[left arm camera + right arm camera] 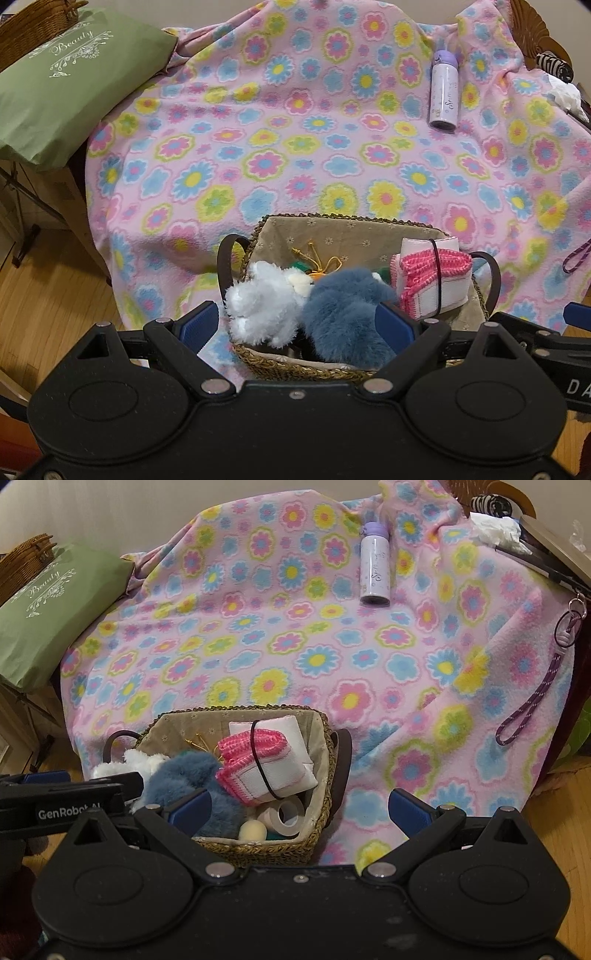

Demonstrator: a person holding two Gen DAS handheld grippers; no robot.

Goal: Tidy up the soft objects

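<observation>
Both grippers' jaws wide, over basket (258,363), plush toys inside

A woven basket (266,363) with a beige flowered lining sat on the flowered blanket, directly ahead of the left jaws and ahead-left of the right ones. A fluffy white plush (260,301) and a blue-grey furry plush (343,314) lay heaped between the left jaws' open pads. Just beyond them, right of the left jaws, a folded white-and-pink knitted cloth (266,764), bound by a black elastic band, leaned tilted.
</observation>
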